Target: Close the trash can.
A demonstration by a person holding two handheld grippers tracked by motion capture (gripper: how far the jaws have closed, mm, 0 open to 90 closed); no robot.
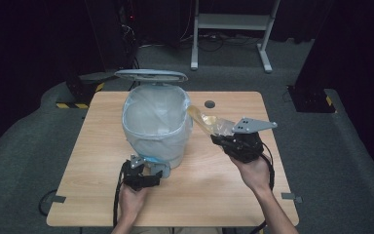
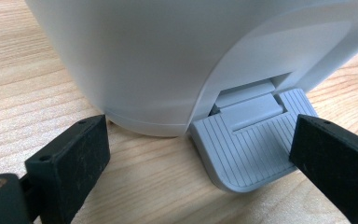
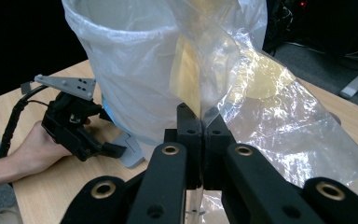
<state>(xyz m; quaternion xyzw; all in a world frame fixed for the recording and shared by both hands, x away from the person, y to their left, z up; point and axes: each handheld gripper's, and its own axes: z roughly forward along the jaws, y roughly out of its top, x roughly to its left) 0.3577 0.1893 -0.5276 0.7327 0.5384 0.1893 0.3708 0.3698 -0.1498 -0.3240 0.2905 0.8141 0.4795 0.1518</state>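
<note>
A white pedal bin (image 1: pixel 156 126) lined with a clear bag stands on the wooden table (image 1: pixel 224 190), its lid (image 1: pixel 151 75) raised. My left gripper (image 1: pixel 158 173) is low at the bin's front, open; in the left gripper view its jaws straddle the grey ribbed pedal (image 2: pixel 247 149), with the right jaw over the pedal's edge. My right gripper (image 1: pixel 217 138) is shut on a crinkled clear wrapper (image 1: pixel 205 121) with something yellowish inside, held just right of the bin's rim. In the right gripper view the wrapper (image 3: pixel 270 102) rises from the closed jaws (image 3: pixel 200 122) against the liner (image 3: pixel 130 70).
A small round dark grommet (image 1: pixel 209 104) sits in the table behind the wrapper. Beyond the table are a white desk frame (image 1: pixel 233 29) and black stands with yellow-striped feet (image 1: pixel 73 105) on grey carpet. Bare tabletop lies left and front right of the bin.
</note>
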